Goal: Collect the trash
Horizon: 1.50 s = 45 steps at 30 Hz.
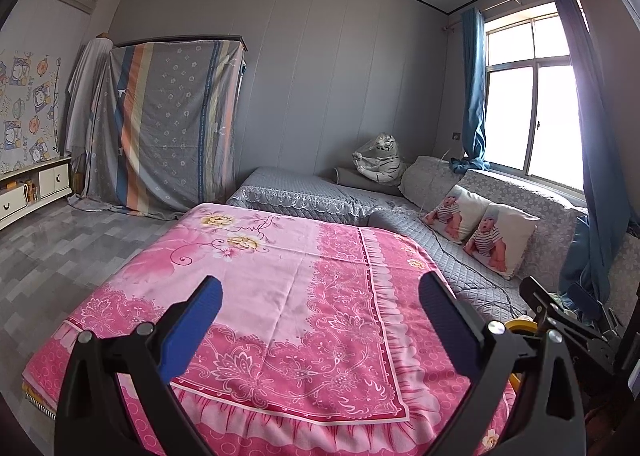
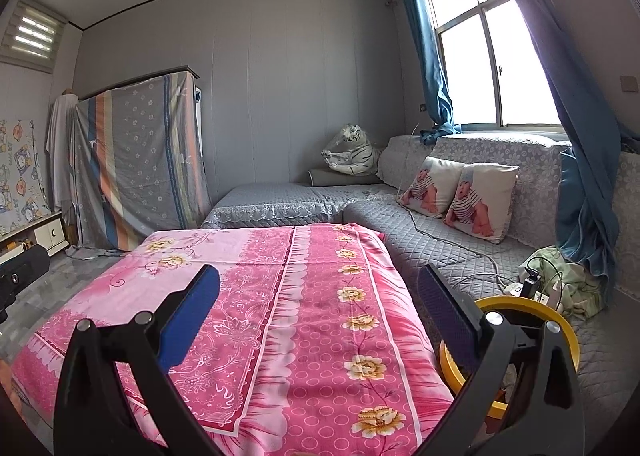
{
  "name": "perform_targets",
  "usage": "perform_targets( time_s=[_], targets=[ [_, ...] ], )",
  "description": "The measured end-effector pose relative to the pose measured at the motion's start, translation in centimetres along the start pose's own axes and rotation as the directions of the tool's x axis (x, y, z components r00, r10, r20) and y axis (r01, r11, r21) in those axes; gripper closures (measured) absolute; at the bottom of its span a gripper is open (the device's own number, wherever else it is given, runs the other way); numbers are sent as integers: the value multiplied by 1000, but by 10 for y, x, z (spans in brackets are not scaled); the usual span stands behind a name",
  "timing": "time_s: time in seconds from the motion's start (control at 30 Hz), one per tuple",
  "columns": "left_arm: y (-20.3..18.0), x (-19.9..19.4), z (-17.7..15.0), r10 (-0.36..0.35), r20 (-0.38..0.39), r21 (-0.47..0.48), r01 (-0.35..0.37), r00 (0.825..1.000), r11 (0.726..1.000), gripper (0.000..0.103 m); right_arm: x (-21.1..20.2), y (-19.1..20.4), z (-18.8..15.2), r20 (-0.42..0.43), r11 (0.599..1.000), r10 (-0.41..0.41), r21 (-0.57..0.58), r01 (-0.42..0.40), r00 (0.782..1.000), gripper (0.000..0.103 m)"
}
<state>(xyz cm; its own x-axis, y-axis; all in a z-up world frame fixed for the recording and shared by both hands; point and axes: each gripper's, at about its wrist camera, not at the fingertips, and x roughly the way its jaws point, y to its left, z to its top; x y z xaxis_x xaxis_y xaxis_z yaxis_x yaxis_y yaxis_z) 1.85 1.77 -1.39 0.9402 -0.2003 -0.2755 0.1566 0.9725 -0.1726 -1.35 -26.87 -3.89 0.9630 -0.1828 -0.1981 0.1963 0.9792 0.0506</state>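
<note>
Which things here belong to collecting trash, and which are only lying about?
For the job: left tongs, open; right tongs, open; yellow bin.

Lying about: pink cloth, baby cushions, toy tiger, power strip.

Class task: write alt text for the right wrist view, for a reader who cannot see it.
An open two-finger tool hovers empty over a pink floral cloth. A yellow-rimmed bin sits at its right, beside a grey sofa with two cushions under a bright window.

Pink floral cloth (image 1: 304, 296), yellow bin (image 2: 560, 320)
</note>
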Motion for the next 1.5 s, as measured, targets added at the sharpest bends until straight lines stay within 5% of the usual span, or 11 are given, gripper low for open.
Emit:
perform_targets(
  time_s=[1.5],
  targets=[
    [3,10,-3,-23,-33,1,23,999,1000,8,7,-1,-5,-14,1000,-14,3,14,1000,8]
  ],
)
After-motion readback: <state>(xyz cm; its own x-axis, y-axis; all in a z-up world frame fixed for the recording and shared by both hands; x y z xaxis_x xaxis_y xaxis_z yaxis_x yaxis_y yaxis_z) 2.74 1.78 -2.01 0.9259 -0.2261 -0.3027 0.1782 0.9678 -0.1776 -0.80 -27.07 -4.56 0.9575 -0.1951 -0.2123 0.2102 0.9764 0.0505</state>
